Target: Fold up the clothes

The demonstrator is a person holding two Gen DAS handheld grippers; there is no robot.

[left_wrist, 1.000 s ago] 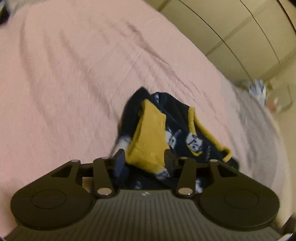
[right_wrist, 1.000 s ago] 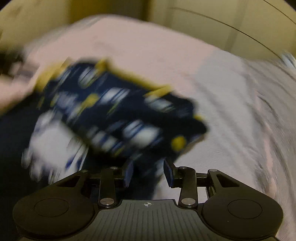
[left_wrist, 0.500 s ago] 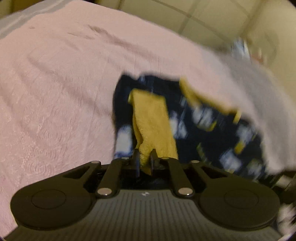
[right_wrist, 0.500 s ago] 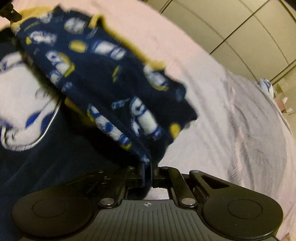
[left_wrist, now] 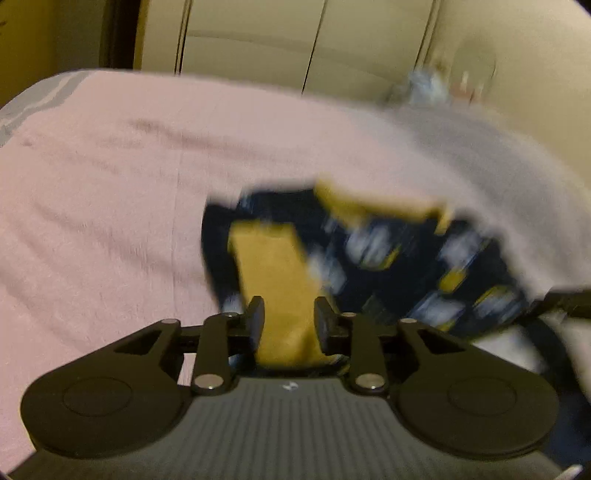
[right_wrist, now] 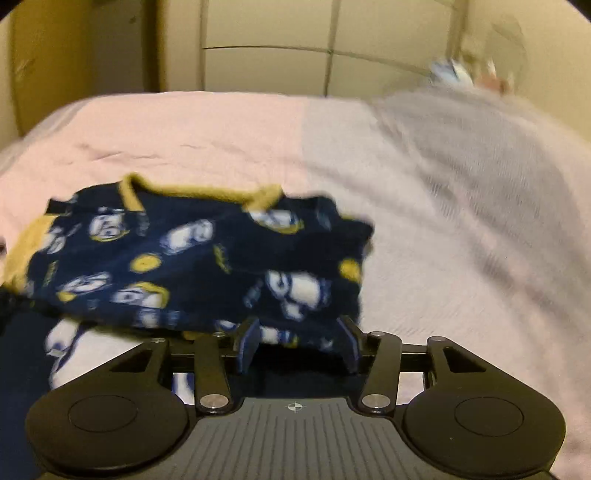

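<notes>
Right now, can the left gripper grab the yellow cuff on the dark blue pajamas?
Probably yes. The yellow cuff already lies between the left gripper's jaws, which are opening, and nothing covers it. The pajamas rest on the pink bedspread.

- Bed (right_wrist: pixel 229 133): fills most of both views; covered by a pink textured spread (left_wrist: pixel 103 206), lightly creased.
- A grey-white section of bedding (right_wrist: pixel 461 192) adjoins the pink on the right, with rippled folds.
- Wardrobe (right_wrist: pixel 266 66): cream panelled doors behind the bed, dark seams between panels.
- Dark vertical strip (left_wrist: pixel 118 33) at the wardrobe's left edge; yellowish wall (left_wrist: pixel 26 40) beside it.
- Blurred small items (right_wrist: pixel 452 72) at the far right of the bed; not identifiable.
- Lighting: dim, warm, indoor.
</notes>
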